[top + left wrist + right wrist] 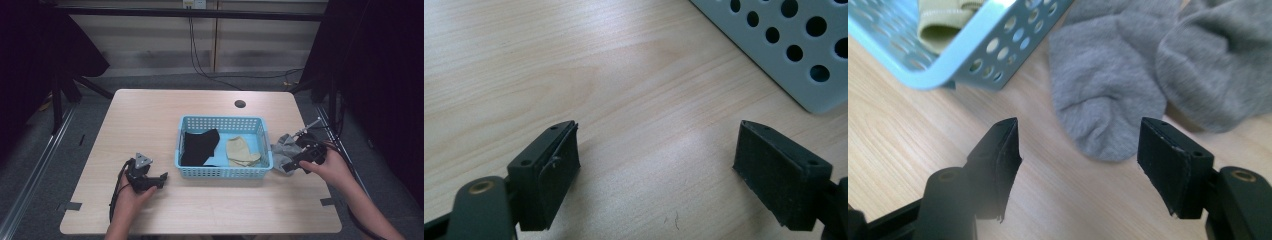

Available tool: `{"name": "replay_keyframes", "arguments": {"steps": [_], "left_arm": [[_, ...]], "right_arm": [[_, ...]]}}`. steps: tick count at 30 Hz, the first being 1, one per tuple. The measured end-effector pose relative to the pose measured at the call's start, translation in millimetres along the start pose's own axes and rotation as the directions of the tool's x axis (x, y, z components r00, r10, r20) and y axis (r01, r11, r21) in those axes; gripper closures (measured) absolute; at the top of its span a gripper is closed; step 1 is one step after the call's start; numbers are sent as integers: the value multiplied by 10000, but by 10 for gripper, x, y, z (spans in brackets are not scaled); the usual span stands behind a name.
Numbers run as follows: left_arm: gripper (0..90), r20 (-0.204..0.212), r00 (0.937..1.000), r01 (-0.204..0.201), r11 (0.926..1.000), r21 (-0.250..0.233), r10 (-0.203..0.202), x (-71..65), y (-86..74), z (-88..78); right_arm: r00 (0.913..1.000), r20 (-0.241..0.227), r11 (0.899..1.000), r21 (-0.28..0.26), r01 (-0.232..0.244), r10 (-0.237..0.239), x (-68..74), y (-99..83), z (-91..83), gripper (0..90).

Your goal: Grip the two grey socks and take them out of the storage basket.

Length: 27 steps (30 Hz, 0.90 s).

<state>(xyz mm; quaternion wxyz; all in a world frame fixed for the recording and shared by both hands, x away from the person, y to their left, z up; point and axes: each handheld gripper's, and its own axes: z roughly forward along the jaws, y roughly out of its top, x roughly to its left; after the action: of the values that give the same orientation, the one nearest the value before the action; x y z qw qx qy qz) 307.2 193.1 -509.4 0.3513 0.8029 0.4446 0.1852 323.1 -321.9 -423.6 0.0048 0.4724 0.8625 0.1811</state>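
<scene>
Right tongs (1079, 150) spread wide, just short of grey socks (1108, 95) beside blue basket (973, 55) on desk (150, 115). Left tongs (656, 170) spread, empty.

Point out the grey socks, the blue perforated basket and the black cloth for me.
Grey fabric socks (1108, 100), right gripper view: nearest sock's toe.
Light blue perforated plastic basket (225, 172), high view: near wall.
Black cloth (199, 146), high view: its middle.

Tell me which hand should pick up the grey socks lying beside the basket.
Right. The right tool hovers open just short of the grey socks at the basket's right side. The left tool sits over bare table on the basket's far side.
</scene>
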Motion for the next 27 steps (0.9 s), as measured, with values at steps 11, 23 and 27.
{"name": "replay_keyframes", "arguments": {"steps": [11,23,27], "left_arm": [[176,-8,10000,-2,10000,5,2,0,0,0],[176,-11,10000,24,10000,-7,-24,-3,0,1],[176,-15,10000,22,10000,-15,-22,-2,0,1]], "right_arm": [[9994,24,9994,-68,352,-352,175,-256,159,319],[9964,-271,9967,-108,805,-808,387,-435,401,295],[9957,-388,9961,-304,834,-845,421,-481,465,285]]}}
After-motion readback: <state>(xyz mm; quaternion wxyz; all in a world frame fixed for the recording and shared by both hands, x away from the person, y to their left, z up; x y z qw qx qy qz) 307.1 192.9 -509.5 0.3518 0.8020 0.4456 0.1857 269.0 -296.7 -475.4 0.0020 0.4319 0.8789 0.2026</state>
